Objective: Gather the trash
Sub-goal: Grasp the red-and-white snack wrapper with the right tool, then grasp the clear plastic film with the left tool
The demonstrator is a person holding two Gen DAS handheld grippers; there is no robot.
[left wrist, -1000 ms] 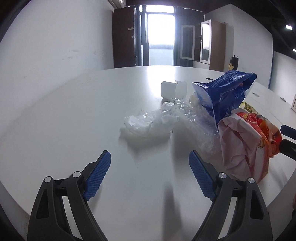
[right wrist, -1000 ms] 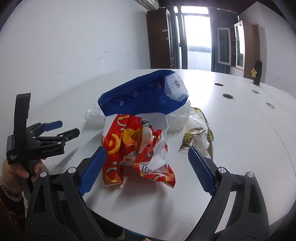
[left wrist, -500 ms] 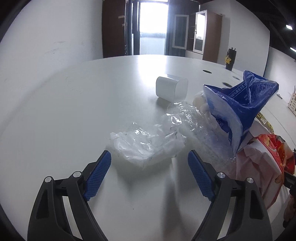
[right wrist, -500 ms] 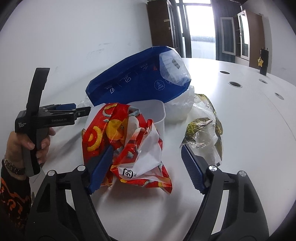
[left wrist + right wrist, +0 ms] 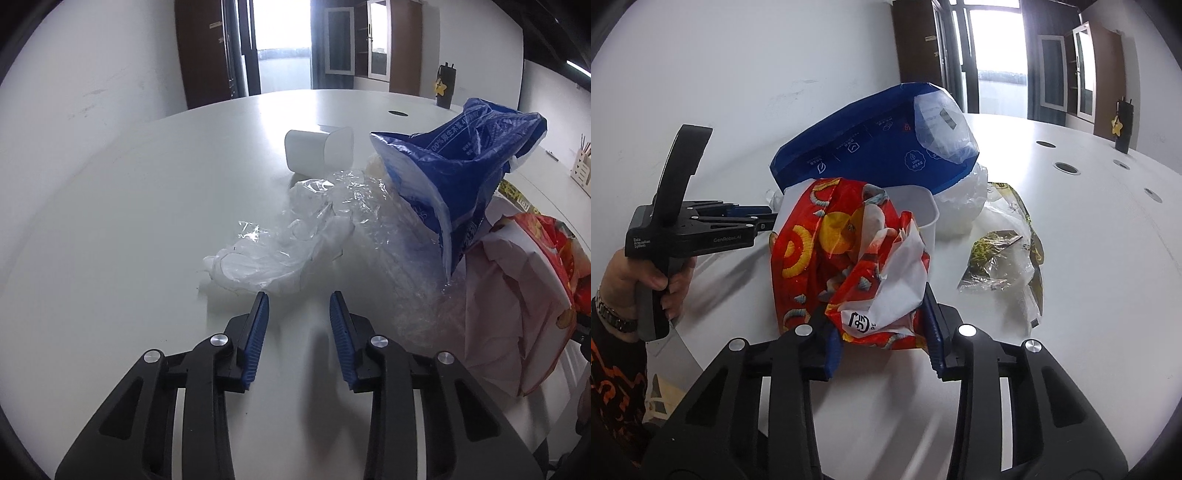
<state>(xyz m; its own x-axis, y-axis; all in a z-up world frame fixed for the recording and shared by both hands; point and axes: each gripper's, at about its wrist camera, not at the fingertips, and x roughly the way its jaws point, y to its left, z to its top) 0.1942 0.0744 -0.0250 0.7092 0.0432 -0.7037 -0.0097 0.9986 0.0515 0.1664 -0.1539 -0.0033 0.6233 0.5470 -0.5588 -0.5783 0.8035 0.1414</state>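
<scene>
The trash lies in a loose heap on the white table [image 5: 110, 229]. The right tongs [image 5: 881, 332] have just been closing, and their blue pads now press from both sides on the near, lower edge of the red snack bag [image 5: 846, 258]. This bag is thin printed foil with a white inner side, crumpled and very light. It will probably crackle and bend easily, and it may slip out if only a small fold is caught, so a thick bunch of folds is the better place to hold.

The left tongs [image 5: 298, 306] have also just been closing, but nothing is between their pads. They stand partly apart just in front of the clear plastic wrap [image 5: 280, 254], which looks soft, shiny and almost without weight. Its near rounded edge seems the best place to pinch, low to the table.

Behind it lies a white plastic cup [image 5: 317, 155] on its side, smooth and stiff. The big blue bag [image 5: 454, 177] stands open beside the wrap, made of limp film. In the right view, a yellow-green wrapper [image 5: 1004, 251] lies flat, near the red bag but apart from it.
</scene>
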